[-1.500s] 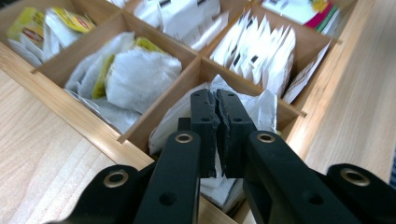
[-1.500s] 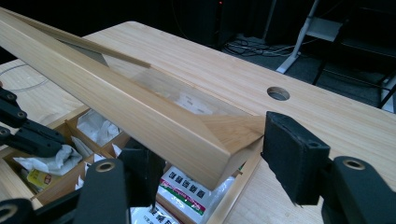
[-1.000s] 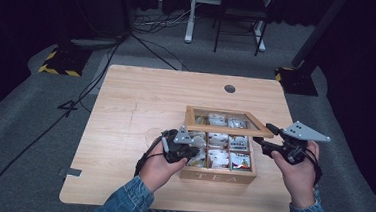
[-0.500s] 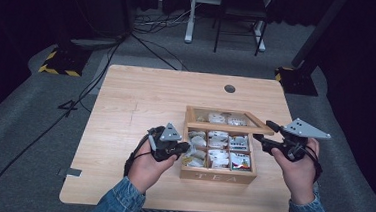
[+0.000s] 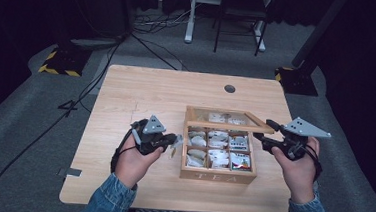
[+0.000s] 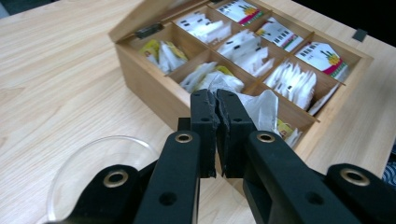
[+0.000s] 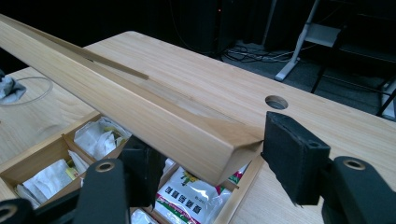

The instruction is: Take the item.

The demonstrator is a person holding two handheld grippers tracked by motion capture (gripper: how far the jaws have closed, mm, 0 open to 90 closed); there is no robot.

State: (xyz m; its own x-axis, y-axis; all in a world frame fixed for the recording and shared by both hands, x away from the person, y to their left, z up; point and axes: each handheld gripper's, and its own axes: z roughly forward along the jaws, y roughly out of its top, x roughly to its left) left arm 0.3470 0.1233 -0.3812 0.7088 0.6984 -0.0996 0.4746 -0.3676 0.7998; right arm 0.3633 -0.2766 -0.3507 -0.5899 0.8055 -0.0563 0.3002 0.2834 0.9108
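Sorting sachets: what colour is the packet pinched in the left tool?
Translucent white packet, clearest in the left gripper view.

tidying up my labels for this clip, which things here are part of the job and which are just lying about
In use:
- tea box
- box lid, propped up by the right gripper
- tea bag pinched in the left gripper
- other tea bags in the compartments

Lying about:
- cables on the floor
- clear disc on the table

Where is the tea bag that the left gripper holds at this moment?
In the high view, the tea bag is pinched in the left gripper, just left of the wooden tea box, over the table.
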